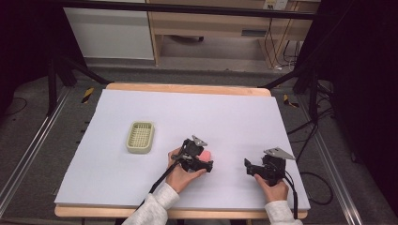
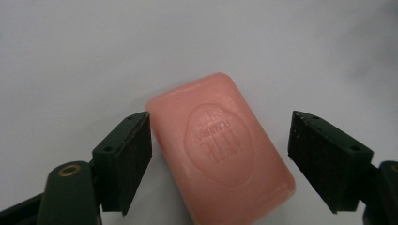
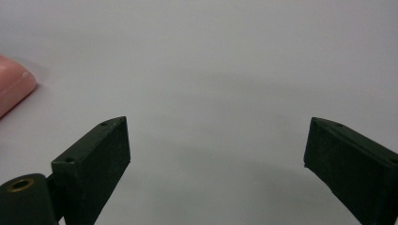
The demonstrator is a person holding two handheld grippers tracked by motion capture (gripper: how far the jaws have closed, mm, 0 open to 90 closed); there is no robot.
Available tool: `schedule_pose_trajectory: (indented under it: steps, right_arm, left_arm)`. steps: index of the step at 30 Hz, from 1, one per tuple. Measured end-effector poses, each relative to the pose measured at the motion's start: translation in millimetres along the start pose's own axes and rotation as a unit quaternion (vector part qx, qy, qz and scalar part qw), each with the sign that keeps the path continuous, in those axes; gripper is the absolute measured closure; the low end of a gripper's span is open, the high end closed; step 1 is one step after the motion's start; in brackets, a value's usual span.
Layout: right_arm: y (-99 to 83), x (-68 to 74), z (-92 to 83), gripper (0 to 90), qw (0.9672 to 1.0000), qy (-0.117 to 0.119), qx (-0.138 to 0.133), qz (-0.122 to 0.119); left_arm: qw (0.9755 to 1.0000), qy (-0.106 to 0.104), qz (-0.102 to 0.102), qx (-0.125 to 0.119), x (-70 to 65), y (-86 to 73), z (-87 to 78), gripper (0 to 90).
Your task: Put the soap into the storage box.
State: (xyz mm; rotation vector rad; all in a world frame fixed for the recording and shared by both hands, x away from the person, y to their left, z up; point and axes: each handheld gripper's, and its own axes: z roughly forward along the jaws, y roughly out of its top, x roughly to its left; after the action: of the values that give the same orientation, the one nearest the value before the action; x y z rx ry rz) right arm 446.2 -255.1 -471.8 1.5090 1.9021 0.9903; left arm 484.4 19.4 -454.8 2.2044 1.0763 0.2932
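A pink bar of soap with an embossed stamp lies flat on the pale table, set at a slant between the jaws of my left gripper. The left jaw stands right by the bar's corner, while the right jaw is clear of it by a gap, so the gripper is open. From above, the soap peeks out beside the left gripper near the table's middle front. My right gripper rests to the right, open with nothing between its jaws; the soap's end shows at that view's left edge.
A pale green slotted tray sits on the table left of the left hand. The table top has a wooden rim at the back and front. Cables trail from both grippers toward the front edge.
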Motion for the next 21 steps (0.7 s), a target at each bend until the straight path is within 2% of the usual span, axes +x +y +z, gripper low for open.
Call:
schedule_pose_trajectory:
  steps: [3,11,21]
  right_arm:
    - [0.0,-0.1,0.0,7.7,1.0000,0.000,0.000,0.000]
    - [-0.1,0.0,0.6,7.7,1.0000,0.000,0.002,-0.001]
    - [0.0,-0.1,0.5,7.7,1.0000,0.001,0.003,0.000]
  left_arm:
    - [0.9999,0.005,0.003,0.009,0.1,-0.2,2.3,21.6]
    - [0.9997,0.004,-0.014,0.019,1.4,-0.5,6.3,21.4]
    - [0.9991,-0.026,-0.015,0.031,5.9,-2.0,1.4,32.7]
